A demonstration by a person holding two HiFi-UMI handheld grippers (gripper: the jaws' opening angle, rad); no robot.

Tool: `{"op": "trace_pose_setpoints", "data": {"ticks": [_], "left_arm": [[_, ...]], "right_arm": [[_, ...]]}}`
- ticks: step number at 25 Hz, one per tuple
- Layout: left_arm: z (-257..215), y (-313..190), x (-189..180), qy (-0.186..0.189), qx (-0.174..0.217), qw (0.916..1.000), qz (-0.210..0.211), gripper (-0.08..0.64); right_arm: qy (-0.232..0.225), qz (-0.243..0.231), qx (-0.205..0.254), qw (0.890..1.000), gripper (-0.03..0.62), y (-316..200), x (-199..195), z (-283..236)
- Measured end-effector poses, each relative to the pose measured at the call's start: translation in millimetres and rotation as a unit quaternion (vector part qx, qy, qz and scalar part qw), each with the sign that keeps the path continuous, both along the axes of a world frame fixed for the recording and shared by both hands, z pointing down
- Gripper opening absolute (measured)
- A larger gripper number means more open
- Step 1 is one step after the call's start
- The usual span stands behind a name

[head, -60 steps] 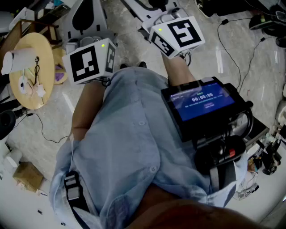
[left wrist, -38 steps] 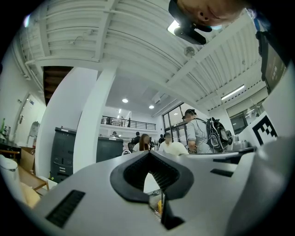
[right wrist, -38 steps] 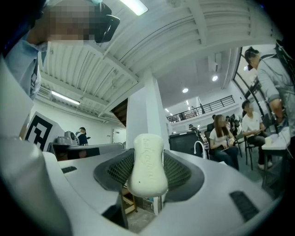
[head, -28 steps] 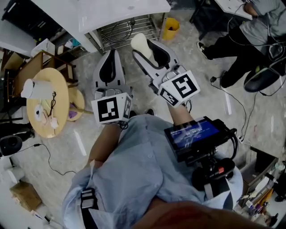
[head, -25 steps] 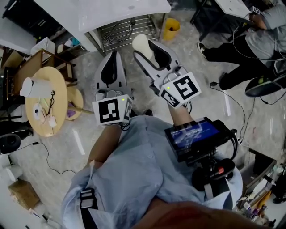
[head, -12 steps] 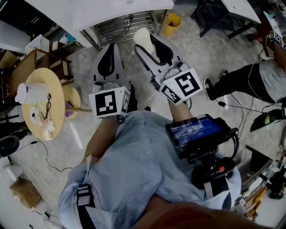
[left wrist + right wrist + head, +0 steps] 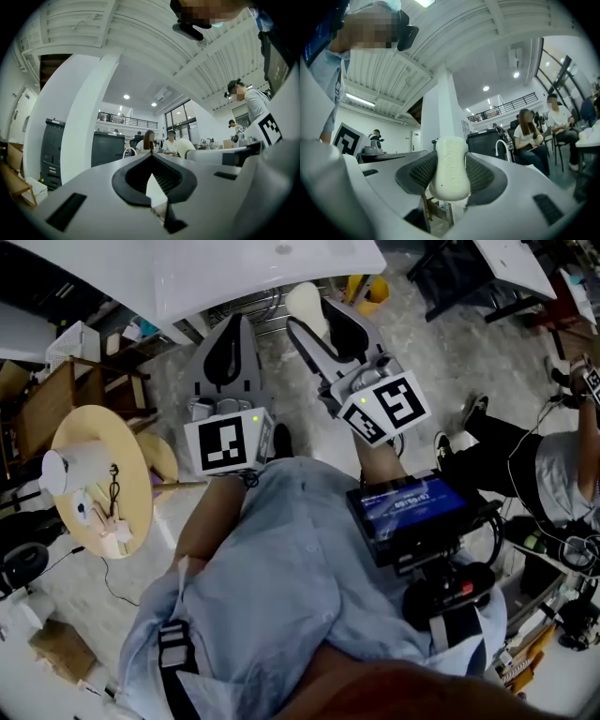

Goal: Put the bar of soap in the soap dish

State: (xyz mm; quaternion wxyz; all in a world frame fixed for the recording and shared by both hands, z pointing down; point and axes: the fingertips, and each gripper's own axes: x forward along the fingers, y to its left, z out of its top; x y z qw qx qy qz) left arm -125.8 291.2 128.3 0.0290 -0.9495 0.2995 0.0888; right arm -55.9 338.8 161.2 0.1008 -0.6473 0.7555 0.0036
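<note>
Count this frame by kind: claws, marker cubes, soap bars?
Claws: 2, left claw and right claw
Marker cubes: 2, left cube and right cube
Soap: 1, bar of soap
Total: 5

Cream bar of soap, upright, clamped in right hand-held gripper

A head camera looks steeply down past a pale blue shirt onto the grey plastic left gripper and right gripper, whose own wide-angle cameras peer close along their jaws, upward, sharing a white ribbed ceiling and seated people.
</note>
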Motion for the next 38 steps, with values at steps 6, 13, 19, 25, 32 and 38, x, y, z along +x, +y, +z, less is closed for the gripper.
{"op": "trace_pose_setpoints", "data": {"ticks": [6,13,19,25,32,38], "left_arm": [[-4.9,-49.4,3.8,0.01,0.001,0.9999,0.008,0.008],[1.1,-79.3,19.1,0.008,-0.013,0.9998,0.016,0.008],[13.8,-108.8,39.4,0.002,-0.019,0.9997,0.013,0.008],[18.0,-149.4,73.3,-0.005,-0.015,0.9998,0.01,0.008],[21.3,-208.8,125.7,-0.018,-0.016,0.9997,0.0,0.008],[18.3,-253.5,172.0,-0.024,-0.016,0.9995,-0.016,0.008]], "right_arm": [[0.008,0.002,0.011,1.0,0.202,-50.0,2.5,-10.9],[0.005,0.004,0.002,1.0,0.202,-80.9,16.1,-10.0],[-0.002,0.004,0.0,1.0,0.202,-109.5,37.4,0.0],[-0.011,-0.002,0.005,1.0,0.202,-150.5,71.2,5.1],[-0.023,-0.016,0.004,1.0,0.202,-209.1,120.2,10.4],[-0.027,-0.033,0.0,0.999,0.202,-257.2,167.2,9.7]]}}
